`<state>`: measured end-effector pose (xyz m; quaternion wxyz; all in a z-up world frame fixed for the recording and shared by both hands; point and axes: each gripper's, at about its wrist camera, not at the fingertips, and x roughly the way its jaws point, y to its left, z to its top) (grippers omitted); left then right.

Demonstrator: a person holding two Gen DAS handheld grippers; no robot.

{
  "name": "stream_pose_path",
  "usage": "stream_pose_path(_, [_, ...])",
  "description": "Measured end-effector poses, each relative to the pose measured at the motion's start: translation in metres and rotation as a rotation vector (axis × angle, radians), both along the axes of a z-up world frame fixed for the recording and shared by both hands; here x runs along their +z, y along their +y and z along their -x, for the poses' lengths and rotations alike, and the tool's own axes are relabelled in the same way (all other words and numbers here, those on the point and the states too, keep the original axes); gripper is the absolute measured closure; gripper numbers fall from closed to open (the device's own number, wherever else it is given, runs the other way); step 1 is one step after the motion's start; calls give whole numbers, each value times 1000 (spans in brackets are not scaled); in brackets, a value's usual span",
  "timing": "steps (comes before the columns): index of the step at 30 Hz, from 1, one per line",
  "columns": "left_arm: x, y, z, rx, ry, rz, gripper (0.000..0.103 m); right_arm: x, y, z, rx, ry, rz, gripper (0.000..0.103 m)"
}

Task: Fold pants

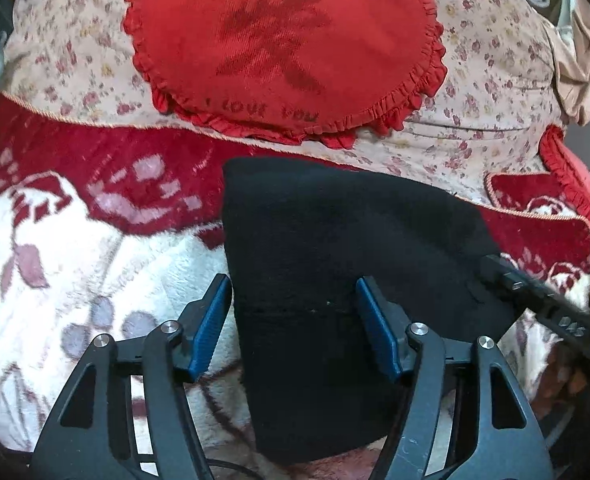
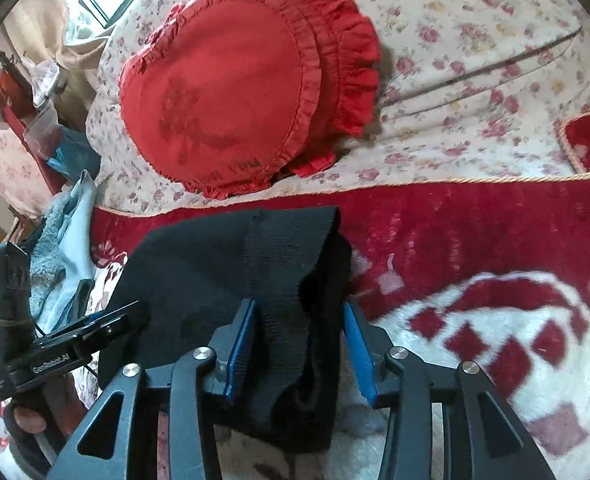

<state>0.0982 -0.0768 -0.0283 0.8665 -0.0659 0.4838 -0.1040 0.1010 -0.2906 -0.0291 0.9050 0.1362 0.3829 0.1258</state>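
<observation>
between both grippers' open jaws lie black pants (image 1: 335, 248).

We see a red heart-shaped cushion (image 1: 283, 40) with a ruffled edge, lying on a cream bedcover (image 1: 487, 92) printed with small roses. Faint lettering runs along the cushion's lower edge; we cannot read it reliably. Below the bedcover lies a plush blanket (image 1: 107, 184) with a deep red band and white floral areas, its border finished with a pale cord. In the right wrist view, we note light blue towels (image 2: 65, 240) bunched at the blanket's left edge. A beige curtain (image 2: 47, 20) hangs at the upper left there.
</observation>
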Motion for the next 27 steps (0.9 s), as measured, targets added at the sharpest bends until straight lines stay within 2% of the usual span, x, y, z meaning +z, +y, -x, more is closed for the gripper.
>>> stream_pose_path(2, [5,-3,4,6,-24,-39,38,15,5,12,2,-47,47,62])
stream_pose_path(4, [9,-6,9,12,-44,-61,38,28,14,20,36,-80,51,62])
stream_pose_path(7, [11,-6,17,23,-58,-81,38,38,36,25,97,-95,114,68])
stream_pose_path(9, [14,-5,22,31,-61,-82,38,34,50,26,118,-93,171,73])
stream_pose_path(13, [19,-3,35,53,-81,-112,38,1,63,25,115,-21,240,72])
stream_pose_path(14, [21,-2,39,57,-84,-119,38,-1,65,30,105,-56,255,72])
stream_pose_path(16, [23,-1,45,63,-85,-131,38,2,66,33,94,-58,260,72])
stream_pose_path(20, [28,1,57,77,-93,-133,38,21,64,42,83,-75,203,73])
stream_pose_path(24, [36,1,70,82,-107,-141,38,35,71,55,74,-109,209,73])
stream_pose_path(27, [42,1,79,84,-123,-157,38,38,73,60,55,-103,211,73])
